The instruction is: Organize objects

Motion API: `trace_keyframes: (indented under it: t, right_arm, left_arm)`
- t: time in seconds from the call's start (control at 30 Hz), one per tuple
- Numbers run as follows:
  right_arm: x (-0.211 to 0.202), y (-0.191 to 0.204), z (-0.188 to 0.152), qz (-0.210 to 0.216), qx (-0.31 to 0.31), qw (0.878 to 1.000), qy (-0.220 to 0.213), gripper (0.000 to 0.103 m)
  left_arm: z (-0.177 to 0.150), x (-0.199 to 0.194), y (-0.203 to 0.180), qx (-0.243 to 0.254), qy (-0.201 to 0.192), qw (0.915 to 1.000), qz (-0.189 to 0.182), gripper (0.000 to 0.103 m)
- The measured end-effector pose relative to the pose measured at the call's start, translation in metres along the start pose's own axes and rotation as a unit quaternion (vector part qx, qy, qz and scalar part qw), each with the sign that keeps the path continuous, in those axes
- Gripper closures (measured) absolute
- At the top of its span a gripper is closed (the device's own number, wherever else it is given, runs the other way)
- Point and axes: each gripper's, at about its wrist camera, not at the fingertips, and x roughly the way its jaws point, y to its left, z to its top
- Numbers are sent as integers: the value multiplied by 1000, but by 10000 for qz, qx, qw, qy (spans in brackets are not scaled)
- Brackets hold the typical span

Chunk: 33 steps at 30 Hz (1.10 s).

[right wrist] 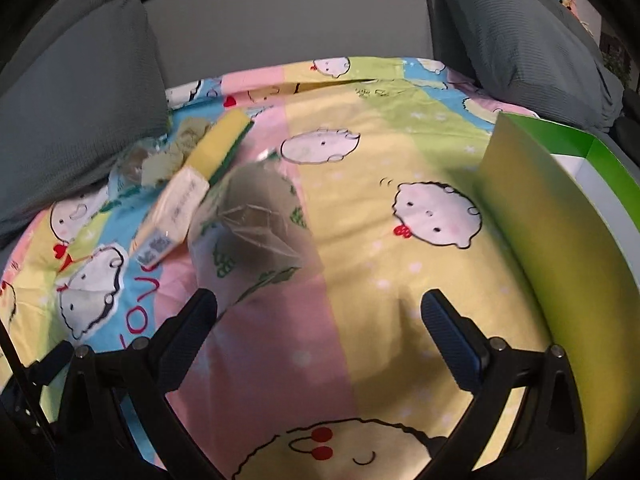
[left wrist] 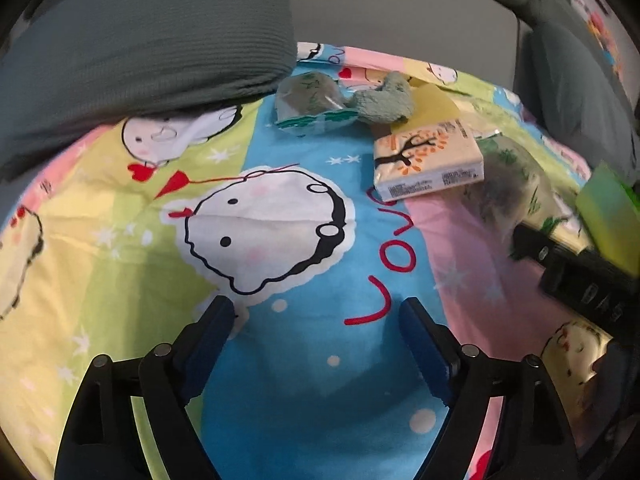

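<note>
On the cartoon bedsheet (left wrist: 304, 380) lies a cream tissue pack (left wrist: 428, 160) with an orange tree print. Behind it are a yellow sponge (left wrist: 434, 100), a grey-green plush piece (left wrist: 386, 100) and a small clear bag (left wrist: 312, 100). A larger clear bag with green print (left wrist: 508, 184) lies to the right. My left gripper (left wrist: 318, 308) is open over bare sheet, well short of the pack. My right gripper (right wrist: 320, 300) is open and empty; the large clear bag (right wrist: 248, 224) lies just ahead of its left finger, next to the tissue pack (right wrist: 176, 208) and the sponge (right wrist: 220, 144).
An open green box (right wrist: 560, 216) stands at the right on the sheet (right wrist: 360, 240). Grey pillows (right wrist: 72, 120) (right wrist: 520, 48) flank the bed's head, and one (left wrist: 140, 52) fills the left wrist view's upper left. The right gripper's black body (left wrist: 580, 276) shows at that view's right edge.
</note>
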Motion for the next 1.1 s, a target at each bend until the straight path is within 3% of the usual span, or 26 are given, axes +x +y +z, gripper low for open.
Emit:
trace_keyframes:
  t: [0.23,0.5,1.1]
  right_arm:
    - [15,10,-4,90,-187,9993,323,1]
    - [19,20,-6,-200,-452,9980,391,1]
    - [20,18,-6,-228,-487,9978,396,1]
  left_arm:
    - [-1,0,-2,171,0,9998,49,17]
    - [-2,0,-3,178,-2,9998,45,17]
    - [-2,2,-5,261,32,9997,-27,9]
